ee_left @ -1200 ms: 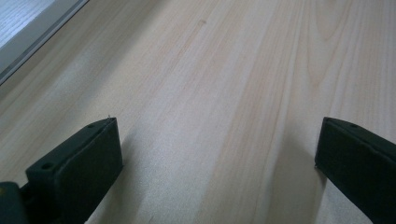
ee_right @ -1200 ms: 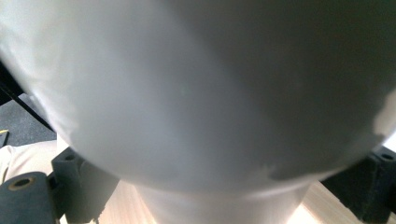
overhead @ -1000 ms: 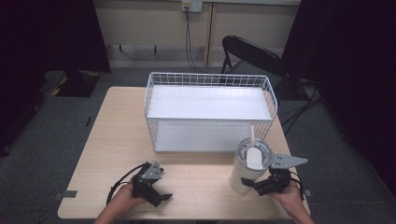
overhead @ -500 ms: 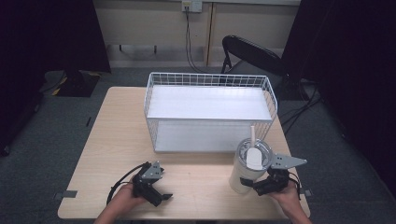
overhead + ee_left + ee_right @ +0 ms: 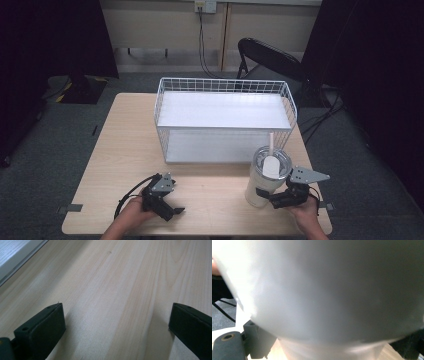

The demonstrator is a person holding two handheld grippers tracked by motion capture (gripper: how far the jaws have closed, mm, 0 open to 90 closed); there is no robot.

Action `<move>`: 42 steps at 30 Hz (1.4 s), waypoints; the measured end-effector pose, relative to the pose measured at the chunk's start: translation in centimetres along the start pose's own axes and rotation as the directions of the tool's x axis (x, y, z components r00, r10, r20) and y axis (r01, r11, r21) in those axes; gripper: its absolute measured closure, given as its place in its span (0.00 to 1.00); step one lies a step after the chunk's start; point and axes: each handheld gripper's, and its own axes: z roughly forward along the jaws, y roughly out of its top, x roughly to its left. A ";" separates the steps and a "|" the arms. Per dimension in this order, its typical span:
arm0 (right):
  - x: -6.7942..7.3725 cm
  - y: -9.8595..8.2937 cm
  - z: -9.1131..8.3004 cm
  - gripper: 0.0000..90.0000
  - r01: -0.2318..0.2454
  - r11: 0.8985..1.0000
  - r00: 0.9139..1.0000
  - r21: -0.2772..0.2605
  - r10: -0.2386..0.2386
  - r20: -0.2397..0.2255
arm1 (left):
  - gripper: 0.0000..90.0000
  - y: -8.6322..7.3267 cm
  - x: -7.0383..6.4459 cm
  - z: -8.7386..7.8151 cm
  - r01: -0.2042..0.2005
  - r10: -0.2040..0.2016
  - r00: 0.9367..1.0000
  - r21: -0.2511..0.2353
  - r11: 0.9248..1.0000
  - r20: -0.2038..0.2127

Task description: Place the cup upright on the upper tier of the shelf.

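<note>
White tumbler (image 5: 265, 179) upright w/ straw, axis vertical, gripped low by right gripper (image 5: 276, 198) fingers; wire basket (image 5: 225, 86) just behind. Left gripper (image 5: 172, 210) fingers wide, empty, on tabletop (image 5: 120, 150).

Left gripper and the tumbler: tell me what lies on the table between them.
Nothing: in the high view, bare wooden table runs from the left gripper to the tumbler, which the right gripper grips.

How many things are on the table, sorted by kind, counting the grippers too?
Wire basket: 1
Tumbler with straw: 1
Grippers: 2, the left gripper and the right gripper
Total: 4
</note>
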 end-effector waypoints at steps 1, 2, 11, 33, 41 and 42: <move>0.0 0.0 0.0 0.11 0.001 1.000 1.000 -0.003 -0.001 0.001 | 0.00 0.0 0.0 0.0 0.000 0.000 1.000 0.000 1.000 0.000; 0.0 -0.1 -0.1 0.11 0.002 1.000 1.000 -0.007 -0.002 0.001 | 0.00 0.0 0.0 0.0 0.000 0.000 1.000 0.000 1.000 0.000; -0.1 0.4 -0.6 0.11 -0.036 0.998 0.999 -0.052 0.035 -0.011 | 0.00 0.0 0.0 0.0 0.000 0.000 1.000 0.000 1.000 0.000; -0.2 6.9 -0.9 0.11 -0.023 0.998 1.000 -0.063 0.022 -0.017 | 0.00 0.0 0.0 0.0 -0.001 0.001 1.000 0.001 1.000 0.000; -0.2 9.3 -0.5 0.11 -0.021 0.997 0.999 -0.069 0.020 -0.025 | 0.00 0.0 0.0 0.0 -0.001 0.001 1.000 0.001 1.000 0.000; -0.2 9.3 -0.5 0.11 -0.021 0.997 0.999 -0.069 0.020 -0.025 | 0.00 0.0 0.0 0.0 -0.001 0.001 1.000 0.001 1.000 0.000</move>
